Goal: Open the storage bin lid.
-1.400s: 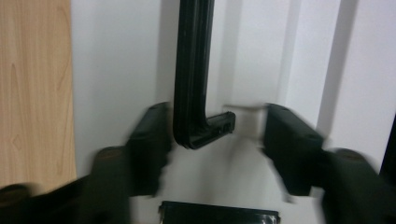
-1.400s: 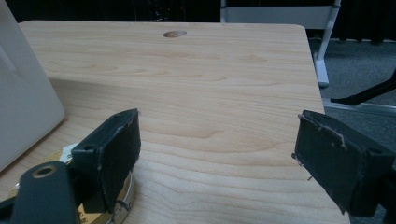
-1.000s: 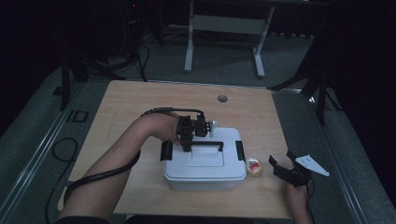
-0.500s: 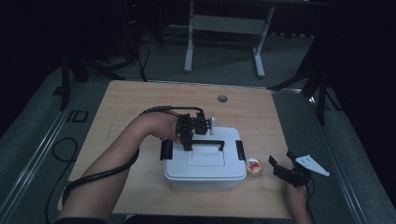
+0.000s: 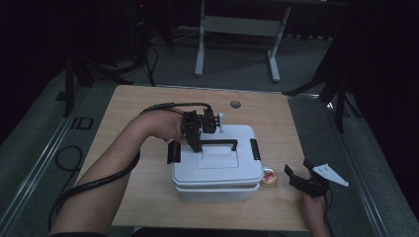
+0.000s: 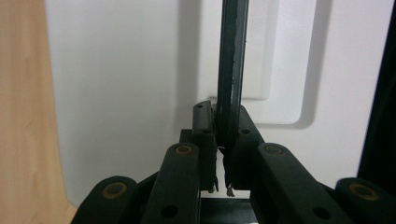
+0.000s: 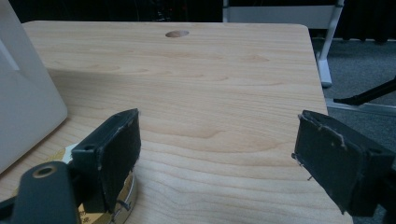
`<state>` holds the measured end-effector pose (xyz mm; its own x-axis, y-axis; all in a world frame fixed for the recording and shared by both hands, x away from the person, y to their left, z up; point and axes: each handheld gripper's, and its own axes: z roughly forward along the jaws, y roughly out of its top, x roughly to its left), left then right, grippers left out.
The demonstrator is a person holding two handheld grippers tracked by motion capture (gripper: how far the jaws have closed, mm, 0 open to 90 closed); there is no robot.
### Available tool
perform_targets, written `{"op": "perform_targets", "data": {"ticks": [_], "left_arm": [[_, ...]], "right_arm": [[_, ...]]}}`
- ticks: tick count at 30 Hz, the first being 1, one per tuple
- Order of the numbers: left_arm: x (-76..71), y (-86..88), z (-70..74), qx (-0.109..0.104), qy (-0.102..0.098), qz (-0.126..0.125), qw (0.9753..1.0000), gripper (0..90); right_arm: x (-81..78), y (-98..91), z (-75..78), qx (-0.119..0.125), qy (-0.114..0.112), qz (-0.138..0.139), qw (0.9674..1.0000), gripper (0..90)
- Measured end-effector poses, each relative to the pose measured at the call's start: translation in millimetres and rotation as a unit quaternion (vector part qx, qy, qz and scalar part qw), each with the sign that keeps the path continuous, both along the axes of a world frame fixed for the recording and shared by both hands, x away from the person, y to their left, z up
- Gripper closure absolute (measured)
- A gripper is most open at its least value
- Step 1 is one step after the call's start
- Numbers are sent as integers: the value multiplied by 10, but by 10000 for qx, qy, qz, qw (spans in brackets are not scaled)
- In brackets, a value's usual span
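A white lidded box (image 5: 217, 170) stands on the wooden table (image 5: 138, 103), with a black carrying handle (image 5: 220, 143) across its lid. My left gripper (image 5: 196, 143) reaches in from the left and is shut on the handle's left end. In the left gripper view the jaws (image 6: 222, 135) pinch the thin dark handle bar (image 6: 231, 56) above the white lid (image 6: 126, 93). My right gripper (image 5: 296, 177) rests low near the table's front right corner, open, nothing between its pads (image 7: 217, 154). A small round gold and red tin (image 5: 269, 177) lies just left of it.
Black latches sit at the box's left (image 5: 173, 152) and right (image 5: 255, 149) ends. A round hole (image 5: 235, 104) marks the far part of the table. The box's corner (image 7: 23, 102) and the tin (image 7: 123, 196) lie beside my right gripper's left jaw. Metal stands lie beyond the table.
My left hand has risen slightly, and the handle it holds stands higher over the lid. The right gripper has stayed still.
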<state>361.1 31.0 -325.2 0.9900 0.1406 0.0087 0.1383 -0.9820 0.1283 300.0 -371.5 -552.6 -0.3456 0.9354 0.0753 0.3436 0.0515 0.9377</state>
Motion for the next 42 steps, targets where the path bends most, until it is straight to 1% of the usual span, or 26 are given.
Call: {"op": "perform_targets", "data": {"ticks": [4, 8, 9, 10, 11, 13, 14, 17, 19, 20, 22, 24, 25, 26, 28, 31, 33, 34, 35, 36, 37, 41, 42], "left_arm": [[-2, 172, 45, -45, -38, 152, 9999, 833], [6, 397, 62, -43, -32, 421, 9991, 833], [4, 441, 64, -20, -53, 452, 9990, 833], [4, 441, 64, -20, -53, 452, 9990, 833], [0, 562, 66, -36, -57, 600, 9982, 833], [-18, 655, 69, -24, -79, 652, 9978, 832], [-23, 711, 63, -42, -42, 685, 9976, 832], [-31, 881, 39, -53, -39, 822, 9966, 832], [-38, 1023, 20, -107, -17, 986, 9951, 832], [-46, 1072, 13, -122, -31, 1031, 9946, 832], [-70, 1227, 0, -139, -9, 1155, 9932, 833], [-96, 1350, -6, -205, 18, 1280, 9916, 832], [-113, 1417, -7, -211, -11, 1343, 9907, 833], [-131, 1504, -6, -210, -22, 1443, 9893, 833], [-156, 1627, -6, -198, -19, 1561, 9875, 832], [-193, 1846, -33, -224, -13, 1797, 9835, 833], [-215, 1979, -63, -199, 21, 1953, 9805, 832], [-215, 1979, -63, -199, 21, 1953, 9805, 832], [-236, 2079, -96, -190, 34, 2074, 9781, 832], [-247, 2139, -120, -174, 36, 2138, 9767, 832], [-253, 2173, -134, -171, 22, 2176, 9759, 832], [-273, 2333, -212, -303, 41, 2352, 9715, 832], [-275, 2374, -237, -354, 65, 2424, 9695, 832]], "right_arm": [[-1, 1, 0, -3, 0, -1, 10000, 142], [0, 1, 0, 6, 5, -11, 10000, 142], [0, 0, 0, 7, 5, -14, 10000, 141], [0, 0, 0, 7, 5, -14, 10000, 141], [0, 0, 0, 8, 5, -15, 10000, 142], [1, 0, 0, 0, 7, -15, 10000, 142], [1, -1, 0, -2, 7, -13, 10000, 142], [0, 2, 0, -8, 9, -8, 10000, 142], [0, 3, 0, -13, 12, -10, 10000, 142], [-1, 3, 0, -15, 12, -13, 10000, 142], [1, 3, 0, -21, 15, -14, 10000, 142], [1, 6, 0, -37, 16, -10, 10000, 142], [1, 7, 0, -41, 17, -11, 10000, 142], [2, 8, 0, -44, 17, -12, 10000, 142], [2, 10, 0, -43, 21, -15, 10000, 142], [3, 12, 0, -55, 21, -16, 10000, 142], [3, 14, 1, -55, 31, -21, 10000, 142], [3, 14, 1, -55, 31, -21, 10000, 142], [3, 14, 1, -66, 31, -22, 10000, 142], [3, 16, 2, -78, 38, -27, 10000, 142], [3, 17, 2, -85, 44, -27, 10000, 142], [4, 19, 2, -92, 48, -31, 9999, 142], [4, 20, 2, -88, 56, -33, 9999, 142]]}}
